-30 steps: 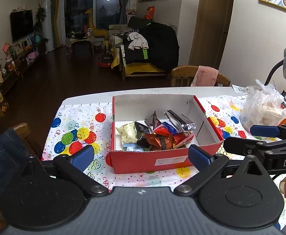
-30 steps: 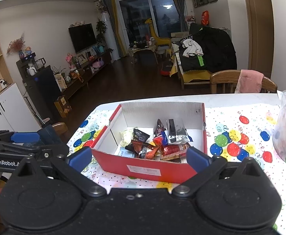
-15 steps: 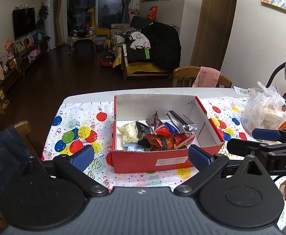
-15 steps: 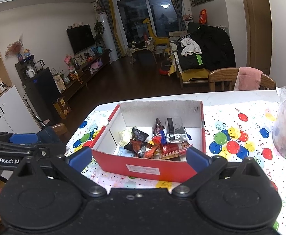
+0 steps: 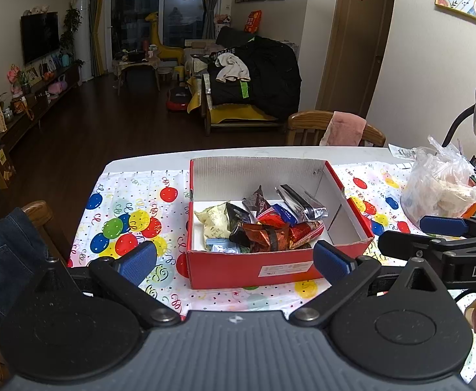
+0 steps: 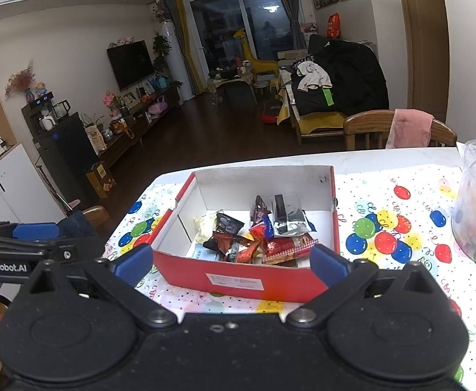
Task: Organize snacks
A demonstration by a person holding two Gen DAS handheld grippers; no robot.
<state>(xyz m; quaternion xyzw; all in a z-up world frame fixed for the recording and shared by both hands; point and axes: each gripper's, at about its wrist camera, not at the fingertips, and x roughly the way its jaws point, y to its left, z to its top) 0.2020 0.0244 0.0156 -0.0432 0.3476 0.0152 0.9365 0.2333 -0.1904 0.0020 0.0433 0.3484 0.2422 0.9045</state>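
Both hand-held grippers hover at the near edge of the bench with nothing between their pads: the left hand-held gripper (image 5: 234, 260) stands spread wide, and the right hand-held gripper (image 6: 231, 262) is spread just as wide. Each frames the red box (image 5: 254, 268) straight ahead at 12 o'clock, close to its near wall but apart from it. Inside, the snacks (image 5: 264, 221) lie in a loose heap toward the box's near-middle: a pale green packet at about 9 o'clock of the pile, a silver pouch (image 5: 300, 200) at 2 o'clock, and red and brown wrappers between. None shows on the balloon-print cloth (image 5: 130, 215). A clear plastic bag (image 5: 440, 185) sits well apart at 3 o'clock.

Judging by this, the scene fits either snacks gathered into the box or a jumble waiting to be sorted out of it; the pictures do not settle which, so no next move can be called.
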